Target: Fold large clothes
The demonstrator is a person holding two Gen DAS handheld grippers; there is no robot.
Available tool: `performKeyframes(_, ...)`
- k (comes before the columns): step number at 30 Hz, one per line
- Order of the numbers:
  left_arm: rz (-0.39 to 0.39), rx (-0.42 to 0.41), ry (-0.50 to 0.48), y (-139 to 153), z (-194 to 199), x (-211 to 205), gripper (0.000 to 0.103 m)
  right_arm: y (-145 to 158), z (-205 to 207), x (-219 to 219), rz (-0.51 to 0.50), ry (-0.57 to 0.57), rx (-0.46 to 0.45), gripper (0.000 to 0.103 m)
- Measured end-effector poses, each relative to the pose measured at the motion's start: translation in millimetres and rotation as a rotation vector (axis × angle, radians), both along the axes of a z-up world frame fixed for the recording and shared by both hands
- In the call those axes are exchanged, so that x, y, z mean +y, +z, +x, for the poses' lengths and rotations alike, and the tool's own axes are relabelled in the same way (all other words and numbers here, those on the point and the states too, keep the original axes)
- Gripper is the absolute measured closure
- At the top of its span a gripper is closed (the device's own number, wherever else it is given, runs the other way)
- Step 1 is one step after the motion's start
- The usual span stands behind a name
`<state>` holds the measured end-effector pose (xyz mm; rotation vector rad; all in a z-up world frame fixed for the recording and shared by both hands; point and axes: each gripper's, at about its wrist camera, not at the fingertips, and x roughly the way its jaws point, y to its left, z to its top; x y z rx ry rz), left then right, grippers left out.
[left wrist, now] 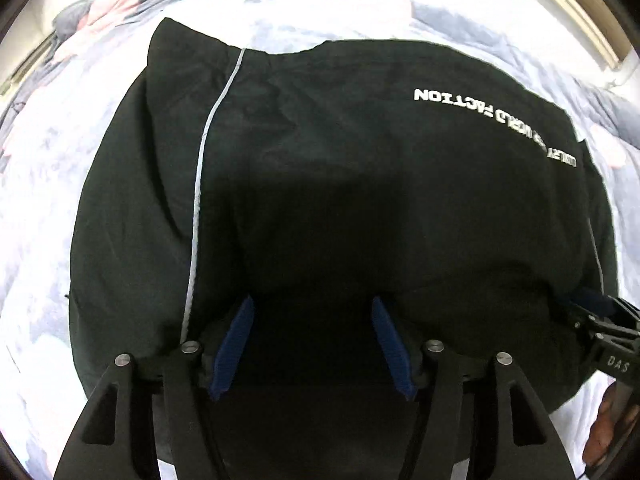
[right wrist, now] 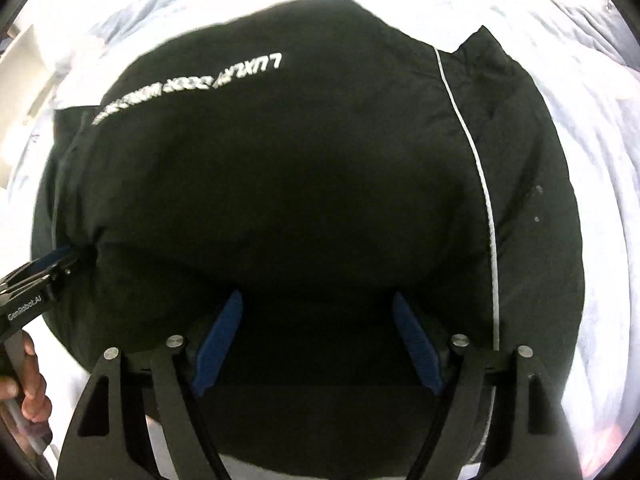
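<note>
Black jacket (left wrist: 340,200) is spread on the bed quilt (left wrist: 36,208), partly folded. Left hand-held gripper (left wrist: 312,340) and right hand-held gripper (right wrist: 316,340) are held open above the jacket's near hem, nothing pinched. Next: hem must be gripped and carried toward the lettering (left wrist: 484,120).

White upside-down "FACTION" on the black garment (left wrist: 320,168); "GenRobot.AI" on the left hand-held gripper (right wrist: 60,260); "DAS" on the right hand-held gripper (left wrist: 576,304)

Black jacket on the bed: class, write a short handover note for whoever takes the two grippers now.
Left gripper: open, over the near edge of the jacket, gripping nothing.
Right gripper: open, over the same edge, also empty.
Jacket: lies on the pale quilt, white lettering up, sides apparently tucked in.
Done: seemingly the side folds.
Left: probably grip the near edge and fold it away.
</note>
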<state>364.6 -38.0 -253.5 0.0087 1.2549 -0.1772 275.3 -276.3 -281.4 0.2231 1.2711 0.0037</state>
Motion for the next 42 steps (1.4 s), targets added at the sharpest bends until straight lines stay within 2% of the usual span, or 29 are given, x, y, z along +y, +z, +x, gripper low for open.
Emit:
performKeyframes(3, -0.072, -0.023, -0.019, 20, -8, 19, 0.039, 20, -18, -22, 0.064, -0.043, -0.045, 0.024)
performKeyframes(4, -0.068, -0.044, -0.020, 27, -10, 25, 0.039, 26, -23, -32, 0.071, -0.064, -0.058, 0.024)
performKeyframes(5, -0.041, -0.062, -0.019, 33, -11, 30, 0.039, 32, -29, -47, 0.068, -0.099, -0.065, 0.024)
performKeyframes(7, 0.075, -0.109, -0.010, 46, -11, 42, 0.039, 39, -34, -75, 0.054, -0.156, -0.082, 0.024)
performKeyframes(9, 0.102, -0.144, -0.001, 57, -8, 58, 0.039, 44, -36, -105, 0.045, -0.209, -0.095, 0.023)
performKeyframes(11, 0.055, -0.143, 0.033, 64, -1, 81, 0.038, 41, -44, -130, 0.034, -0.252, -0.082, 0.023)
performKeyframes(14, -0.016, -0.095, 0.093, 59, 12, 110, 0.037, 35, -33, -166, 0.066, -0.254, -0.049, 0.023)
performKeyframes(17, -0.101, -0.048, 0.140, 48, 24, 133, 0.037, 22, -30, -174, 0.058, -0.217, -0.012, 0.023)
performKeyframes(18, -0.146, -0.029, 0.146, 43, 26, 143, 0.036, 22, -14, -166, 0.061, -0.207, -0.006, 0.023)
performKeyframes(21, -0.233, 0.030, 0.129, 29, 26, 148, 0.036, 8, -9, -159, 0.083, -0.196, 0.013, 0.023)
performKeyframes(24, -0.259, 0.045, 0.133, 18, 22, 151, 0.036, -1, -6, -166, 0.138, -0.203, 0.009, 0.023)
performKeyframes(26, -0.279, 0.061, 0.133, 11, 24, 151, 0.036, -9, -4, -171, 0.223, -0.211, -0.003, 0.023)
performKeyframes(29, -0.381, 0.077, 0.123, 0, 26, 152, 0.036, -20, -1, -180, 0.348, -0.230, 0.005, 0.022)
performKeyframes(31, -0.450, 0.091, 0.114, -2, 27, 149, 0.036, -21, 1, -181, 0.363, -0.221, -0.002, 0.017)
performKeyframes(32, -0.473, 0.105, 0.100, -5, 29, 147, 0.032, -21, 1, -180, 0.364, -0.206, -0.006, 0.016)
performKeyframes(37, -0.465, 0.176, 0.064, -29, 36, 134, 0.028, -40, 10, -168, 0.355, -0.168, 0.052, 0.013)
performKeyframes(39, -0.488, 0.201, 0.079, -39, 40, 134, 0.023, -52, 13, -164, 0.386, -0.159, 0.074, 0.009)
performKeyframes(42, -0.543, 0.230, 0.087, -48, 44, 138, 0.021, -66, 18, -161, 0.448, -0.160, 0.095, 0.001)
